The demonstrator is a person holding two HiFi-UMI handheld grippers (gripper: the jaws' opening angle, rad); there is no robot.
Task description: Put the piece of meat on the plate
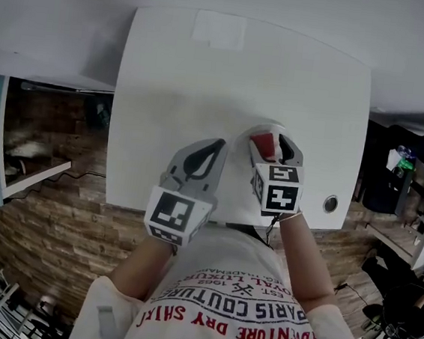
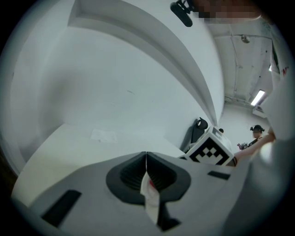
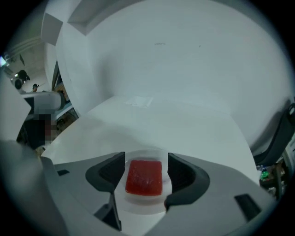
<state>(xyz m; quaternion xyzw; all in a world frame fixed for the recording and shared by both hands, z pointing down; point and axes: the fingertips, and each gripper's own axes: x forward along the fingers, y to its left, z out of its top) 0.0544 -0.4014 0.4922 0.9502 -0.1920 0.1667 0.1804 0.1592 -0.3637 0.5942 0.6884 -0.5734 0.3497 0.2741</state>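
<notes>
Now: right gripper [image 3: 145, 160] jaws wide apart, straddling the meat [image 3: 144, 177] on the plate [image 3: 138, 203] at the table's [image 1: 207, 74] front edge. Left gripper [image 2: 146, 156] closed on a thin white strip [image 2: 151, 198].

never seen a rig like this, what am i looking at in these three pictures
No robot here: a person holds a grey two-jaw gripper in each hand over a white table. The head view comes from a camera on the person's head, looking down; the other two come from a camera riding on each gripper, looking along its jaws. The right gripper has its jaws apart on either side of a red rectangular piece of meat, which lies on a small round white plate. The left gripper has its jaws together on a thin white strip; what it is, I cannot tell.
</notes>
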